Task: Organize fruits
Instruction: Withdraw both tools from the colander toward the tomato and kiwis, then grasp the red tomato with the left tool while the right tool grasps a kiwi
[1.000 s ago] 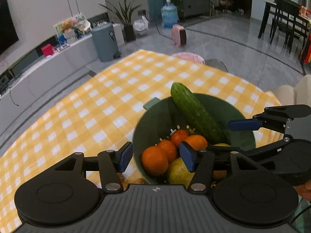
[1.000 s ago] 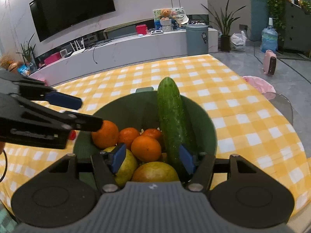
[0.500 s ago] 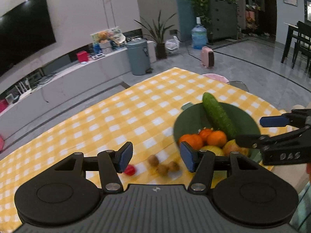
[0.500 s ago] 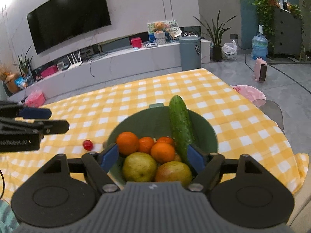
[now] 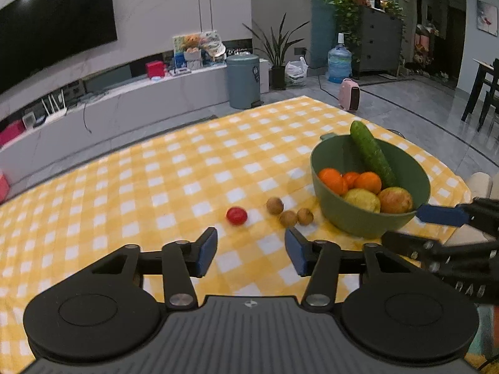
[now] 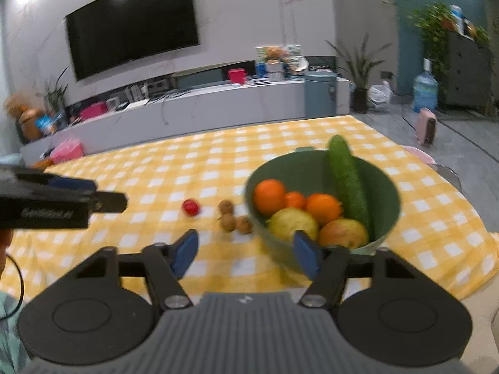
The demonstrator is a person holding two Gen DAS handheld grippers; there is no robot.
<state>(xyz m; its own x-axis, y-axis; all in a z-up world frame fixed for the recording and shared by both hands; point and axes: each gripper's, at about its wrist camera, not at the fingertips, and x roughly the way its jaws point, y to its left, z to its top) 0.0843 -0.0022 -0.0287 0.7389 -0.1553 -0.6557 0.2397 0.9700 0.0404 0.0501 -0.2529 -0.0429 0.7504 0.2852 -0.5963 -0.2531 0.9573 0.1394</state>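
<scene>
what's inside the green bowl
In the green bowl: a cucumber leaning on the far rim, three oranges, a yellow-green fruit and a reddish one. Anything beneath them, and the bowl's bottom, is covered.

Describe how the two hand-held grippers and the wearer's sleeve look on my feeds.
Both are matte black: ribbed grey-black body, two round discs, linkage arms with silver pivot bolts, blue pads. Left hand-held gripper; right hand-held gripper. Pale lettering, unreadable, marks each side. A teal sleeve and thin black cable show.
</scene>
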